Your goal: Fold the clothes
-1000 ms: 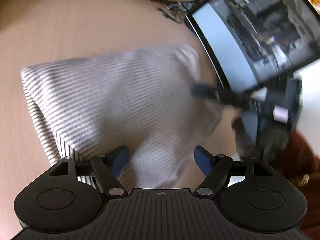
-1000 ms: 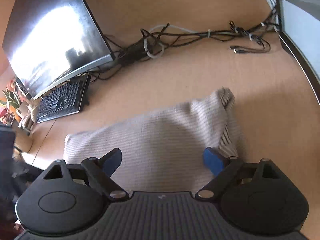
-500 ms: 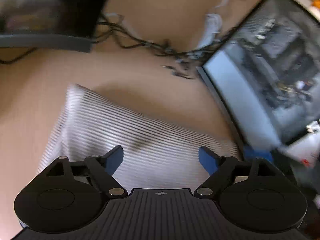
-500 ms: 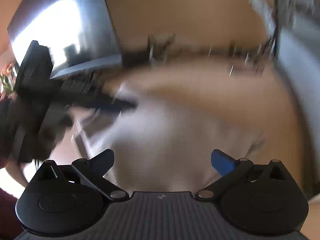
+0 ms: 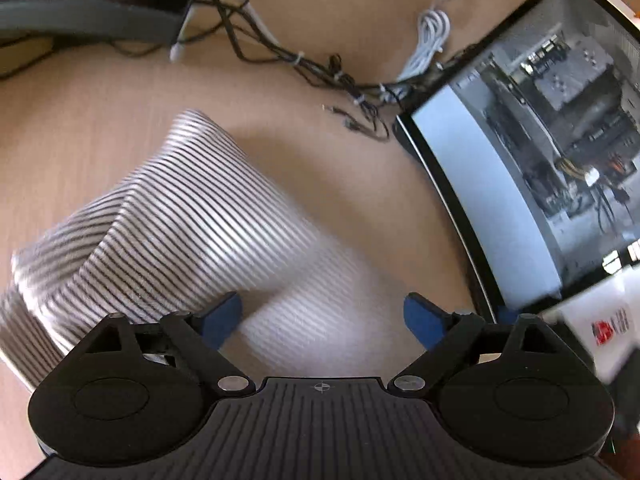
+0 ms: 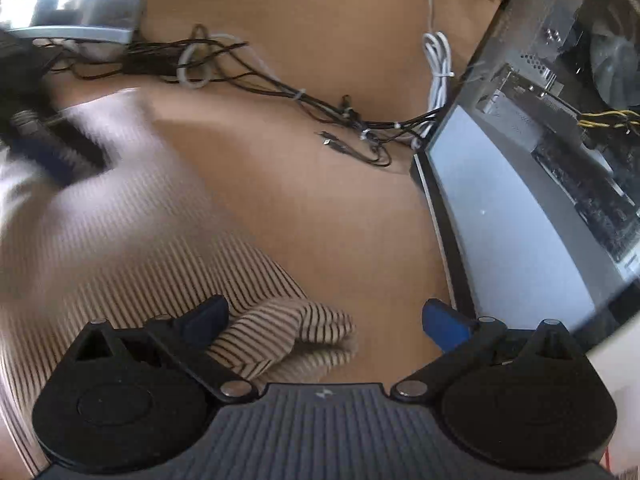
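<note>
A folded garment with thin dark stripes (image 5: 192,232) lies on the wooden table (image 5: 100,112), blurred by motion. My left gripper (image 5: 322,320) hovers over its near right part with its jaws opening; cloth lies below the gap, and the blue pads (image 5: 220,320) do not press on it. In the right wrist view the garment (image 6: 120,248) fills the left side. My right gripper (image 6: 326,320) stands open over a rolled striped corner (image 6: 288,328) that sits near its left finger, ungripped. The left gripper (image 6: 44,144) shows as a dark blur on the cloth at far left.
A glass-sided computer case (image 5: 520,160) lies along the right. A tangle of black and white cables (image 5: 320,76) runs across the back. A monitor (image 5: 100,0) stands at the back left. A white box (image 5: 600,328) is at the right edge.
Both views have swung towards the computer case. The garment now sits further left in each view. Both grippers' jaws stand wider than a second ago.
</note>
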### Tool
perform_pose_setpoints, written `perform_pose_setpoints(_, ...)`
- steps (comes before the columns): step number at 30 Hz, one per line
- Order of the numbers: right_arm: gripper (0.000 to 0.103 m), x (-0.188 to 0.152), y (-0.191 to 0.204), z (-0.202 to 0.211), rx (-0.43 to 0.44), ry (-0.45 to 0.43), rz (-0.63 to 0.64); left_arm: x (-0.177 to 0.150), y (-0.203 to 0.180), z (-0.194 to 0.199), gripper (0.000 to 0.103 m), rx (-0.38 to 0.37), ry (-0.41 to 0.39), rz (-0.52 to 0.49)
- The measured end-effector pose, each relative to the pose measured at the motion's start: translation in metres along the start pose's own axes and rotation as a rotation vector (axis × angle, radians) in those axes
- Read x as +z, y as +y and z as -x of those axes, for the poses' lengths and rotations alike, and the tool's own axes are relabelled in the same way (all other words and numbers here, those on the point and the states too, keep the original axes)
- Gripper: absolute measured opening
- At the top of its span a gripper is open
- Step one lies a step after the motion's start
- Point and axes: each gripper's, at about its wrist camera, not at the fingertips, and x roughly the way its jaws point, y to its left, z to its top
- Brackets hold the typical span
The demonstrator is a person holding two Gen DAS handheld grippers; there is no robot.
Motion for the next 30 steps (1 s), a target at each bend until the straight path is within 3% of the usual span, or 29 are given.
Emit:
perform_pose_setpoints(2, 0.103, -0.004, 0.005, 0.01, 0.066, 0.023, -0.017, 0.005, -0.006, -0.004, 0.096, 0.022, -0.006, -0.048)
perform_pose_setpoints(4, 0.103, 0.0, 0.007, 0.017, 0.195, 0.049, -0.02, 0.007, -0.014, -0.005, 0.096, 0.047, -0.002, -0.094)
perform_pose_setpoints(7, 0.103, 0.009, -0.002, 0.031, 0.333, 0.018, -0.033, 0.0, -0.02, 0.014, 0.096, 0.053, -0.002, -0.119)
perform_pose_setpoints(11, 0.103, 0.023, -0.014, 0.03, 0.299, -0.043, -0.04, -0.027, -0.011, 0.044, 0.094, 0.004, 0.019, -0.071)
perform_pose_setpoints(17, 0.103, 0.05, -0.012, -0.003, 0.228, -0.085, -0.031, -0.061, 0.002, 0.054, 0.084, 0.007, 0.07, -0.018)
perform_pose_setpoints(23, 0.103, 0.088, 0.022, -0.05, 0.171, -0.071, 0.055, -0.069, 0.002, 0.048, 0.081, 0.026, 0.071, -0.056)
perform_pose_setpoints(26, 0.103, 0.093, 0.039, -0.076, 0.22, 0.022, 0.099, -0.073, 0.006, 0.052, 0.078, 0.025, 0.059, -0.05)
perform_pose_setpoints(30, 0.103, 0.083, 0.052, -0.073, 0.158, -0.051, 0.237, -0.071, 0.014, 0.052, 0.078, 0.0, 0.039, 0.002)
